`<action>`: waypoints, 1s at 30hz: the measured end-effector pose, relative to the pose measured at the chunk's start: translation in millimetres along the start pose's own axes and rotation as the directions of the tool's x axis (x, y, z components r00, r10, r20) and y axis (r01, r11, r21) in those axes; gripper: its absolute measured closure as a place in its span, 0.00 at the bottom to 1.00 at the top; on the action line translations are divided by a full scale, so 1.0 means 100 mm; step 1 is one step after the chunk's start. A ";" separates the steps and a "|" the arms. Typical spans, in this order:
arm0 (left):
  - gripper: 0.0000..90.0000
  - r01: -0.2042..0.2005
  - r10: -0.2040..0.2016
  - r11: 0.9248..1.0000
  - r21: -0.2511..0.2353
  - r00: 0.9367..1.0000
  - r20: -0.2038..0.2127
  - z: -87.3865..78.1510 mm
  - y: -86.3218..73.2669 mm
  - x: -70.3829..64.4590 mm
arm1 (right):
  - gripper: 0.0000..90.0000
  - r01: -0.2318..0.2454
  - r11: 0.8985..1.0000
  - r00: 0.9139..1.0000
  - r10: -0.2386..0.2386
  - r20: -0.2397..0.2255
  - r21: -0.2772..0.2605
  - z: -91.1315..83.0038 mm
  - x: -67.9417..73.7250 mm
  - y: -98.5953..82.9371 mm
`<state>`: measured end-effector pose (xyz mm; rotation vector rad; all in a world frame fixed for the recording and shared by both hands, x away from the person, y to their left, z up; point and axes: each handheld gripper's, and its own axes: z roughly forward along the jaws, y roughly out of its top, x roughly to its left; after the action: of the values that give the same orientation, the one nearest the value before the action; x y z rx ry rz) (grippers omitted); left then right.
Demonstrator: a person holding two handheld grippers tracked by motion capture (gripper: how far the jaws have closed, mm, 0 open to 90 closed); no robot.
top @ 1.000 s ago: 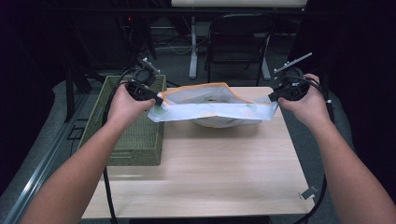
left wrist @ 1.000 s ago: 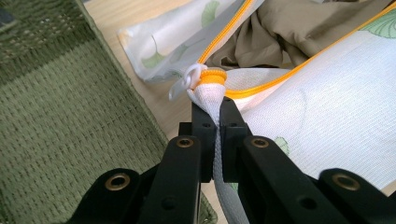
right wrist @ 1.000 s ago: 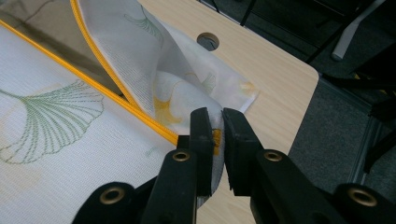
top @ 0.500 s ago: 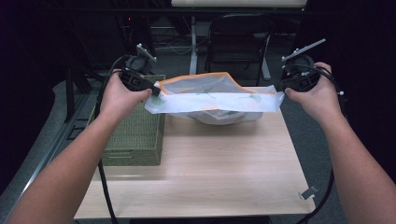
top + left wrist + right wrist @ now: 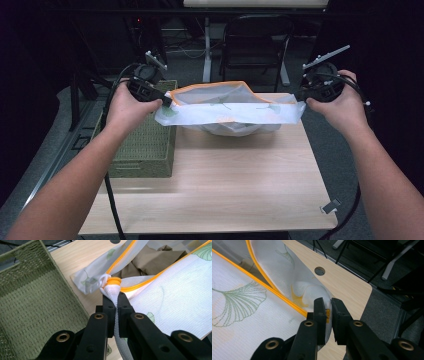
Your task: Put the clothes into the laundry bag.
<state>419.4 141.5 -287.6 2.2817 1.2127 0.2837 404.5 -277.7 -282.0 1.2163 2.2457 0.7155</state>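
Near the person, the table was bare, pale wood. Two forearms came up from the bottom edge, one on each side.

A little farther, a green basket sat on the left part of the table. In the left gripper view, its woven wall was just beside the jaws.

Farther on, both hands were held up over the back of the table. The left hand held the left gripper. Its jaws were shut tight on one end of a white mesh bag. In the left gripper view, the left gripper pinched the bunched bag end right by the orange zipper. A small white pull ring sat at that end.

The right hand held the right gripper at the other end of the bag. In the right gripper view, the right gripper had its jaws close together on the bag corner, with a thin bit of cloth between them.

The bag was stretched between the two grippers, above the table. Its mouth was open, and the orange edge curved up at the back. Green leaf shapes were printed on it. Brown cloth lay inside the bag. The bottom of the bag sagged down toward the table.

Behind the table stood a black chair on a grey floor.
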 end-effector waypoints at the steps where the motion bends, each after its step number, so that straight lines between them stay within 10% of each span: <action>1: 0.98 0.000 0.000 1.000 0.002 1.000 0.001 0.01 -0.01 0.00 | 0.92 0.002 1.000 1.000 -0.002 -0.002 0.001 0.00 0.00 -0.01; 17: 0.98 -0.013 0.013 0.999 0.029 1.000 0.021 0.07 -0.20 -0.10 | 0.92 0.025 0.999 0.999 -0.025 -0.023 0.024 0.00 0.10 -0.20; 30: 0.98 -0.041 0.037 0.998 0.052 0.996 0.086 0.42 -1.02 -0.26 | 0.91 0.056 0.997 0.995 -0.052 -0.081 0.046 0.14 0.43 -0.82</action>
<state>349.8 151.2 -377.1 2.3408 1.1468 0.1683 343.0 -275.8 -352.6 1.1630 2.3642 0.7045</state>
